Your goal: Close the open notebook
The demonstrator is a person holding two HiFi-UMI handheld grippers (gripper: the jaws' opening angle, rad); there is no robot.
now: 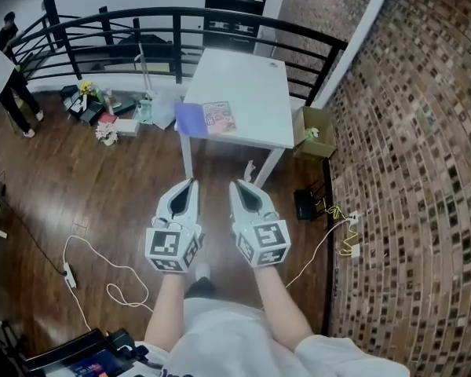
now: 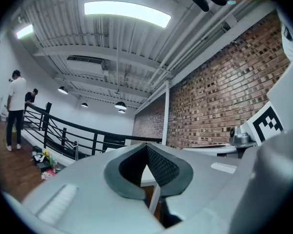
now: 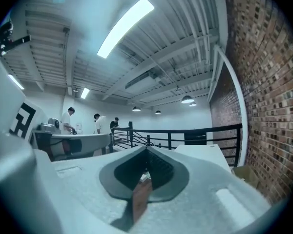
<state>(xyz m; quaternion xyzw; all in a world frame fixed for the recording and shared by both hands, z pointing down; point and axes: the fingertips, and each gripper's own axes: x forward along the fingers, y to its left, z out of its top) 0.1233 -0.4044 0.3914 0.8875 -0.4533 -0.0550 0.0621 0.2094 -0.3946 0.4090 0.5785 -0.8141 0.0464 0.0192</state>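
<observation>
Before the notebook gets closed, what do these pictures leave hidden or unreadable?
Head view: the open notebook is too small; its page print is unreadable.
Left gripper view: the left gripper, jaws shut, blocks the notebook entirely.
Right gripper view: the right gripper covers the table's near edge; the notebook is not identifiable.

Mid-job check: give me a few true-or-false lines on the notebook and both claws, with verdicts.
1. The notebook lies open on the white table. True.
2. The left claw is clamped on the notebook. False: it is shut on nothing, well short of the table.
3. The right claw is held beside the left one, over the wood floor. True.
4. The notebook lies at the table's far edge. False: it is at the near left corner, on the side facing the claws.
5. The right claw's jaws stand wide apart. False: they are together, with nothing between them.
</observation>
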